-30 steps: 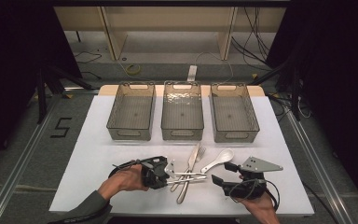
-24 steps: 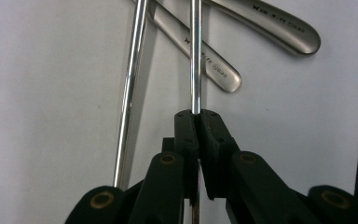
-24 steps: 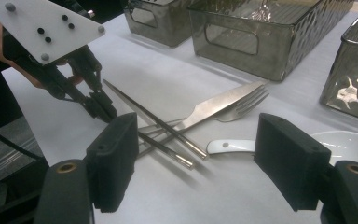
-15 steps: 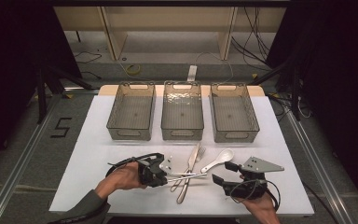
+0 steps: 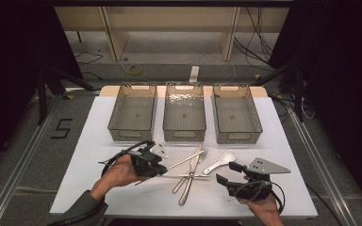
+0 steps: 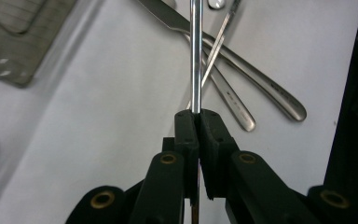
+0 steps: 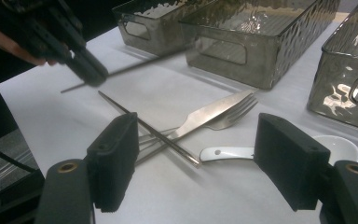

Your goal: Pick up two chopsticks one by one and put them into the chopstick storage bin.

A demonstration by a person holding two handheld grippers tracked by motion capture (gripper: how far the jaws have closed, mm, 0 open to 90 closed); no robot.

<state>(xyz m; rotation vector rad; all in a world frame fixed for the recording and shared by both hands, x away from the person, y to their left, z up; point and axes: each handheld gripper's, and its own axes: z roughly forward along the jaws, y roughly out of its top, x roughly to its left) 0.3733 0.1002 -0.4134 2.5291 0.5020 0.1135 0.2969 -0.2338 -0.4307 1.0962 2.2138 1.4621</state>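
My left gripper (image 5: 161,167) is shut on a thin metal chopstick (image 5: 185,159) and holds it slanted above the white table. In the left gripper view the jaws (image 6: 196,116) pinch the chopstick (image 6: 195,56), which runs straight ahead over the cutlery pile. A second chopstick (image 5: 188,176) lies flat across a knife (image 5: 194,162) and a fork (image 5: 187,187). A white spoon (image 5: 221,161) rests just right of them. My right gripper (image 5: 228,173) stands open near the table's front right, with nothing between its pads. In its own view it (image 7: 198,135) faces the crossed cutlery and the spoon (image 7: 228,151).
Three clear plastic bins stand in a row at the back of the table: left (image 5: 133,134), middle (image 5: 184,135), right (image 5: 238,136). All three look empty. Beyond the table's far edge lie floor cables and shelf legs.
My left gripper has risen and shifted slightly with the chopstick in it, lifting the chopstick off the pile. The right gripper has stayed put.
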